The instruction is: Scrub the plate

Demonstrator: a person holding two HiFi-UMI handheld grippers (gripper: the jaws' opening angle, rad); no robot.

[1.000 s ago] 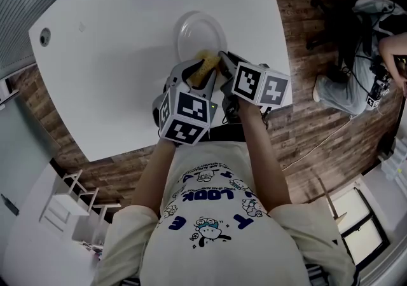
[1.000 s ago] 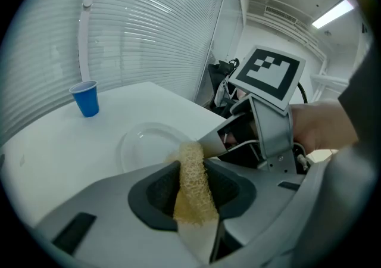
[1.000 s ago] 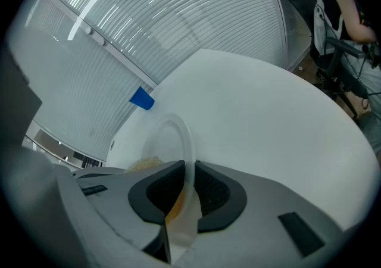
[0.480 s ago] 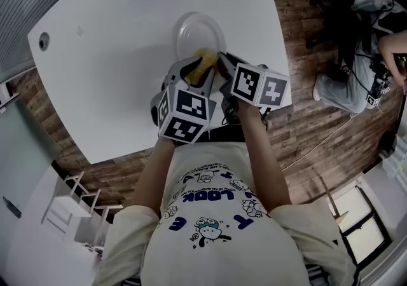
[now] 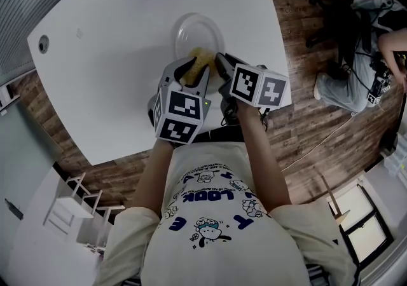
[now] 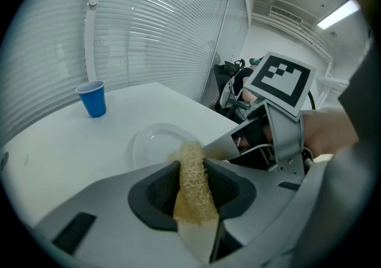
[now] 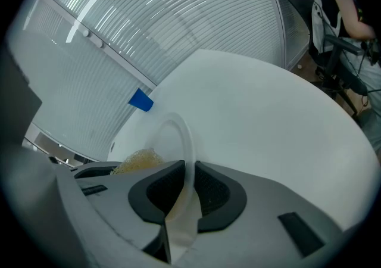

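Left tongs [image 5: 191, 70] pinch the sponge [image 6: 191, 189]; right tongs [image 7: 187, 173] clamp the near rim of the plate [image 5: 201, 32], which sits on the table [image 5: 108, 62]. This looks like the scrubbing step, with the sponge at the plate's near edge. The next move probably calls for firm strokes across its middle.

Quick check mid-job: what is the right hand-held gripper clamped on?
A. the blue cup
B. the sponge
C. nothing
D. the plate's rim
D: in the right gripper view the right hand-held gripper has its pads pressed on the rim of the plate, while the sponge sits in the left hand-held gripper.
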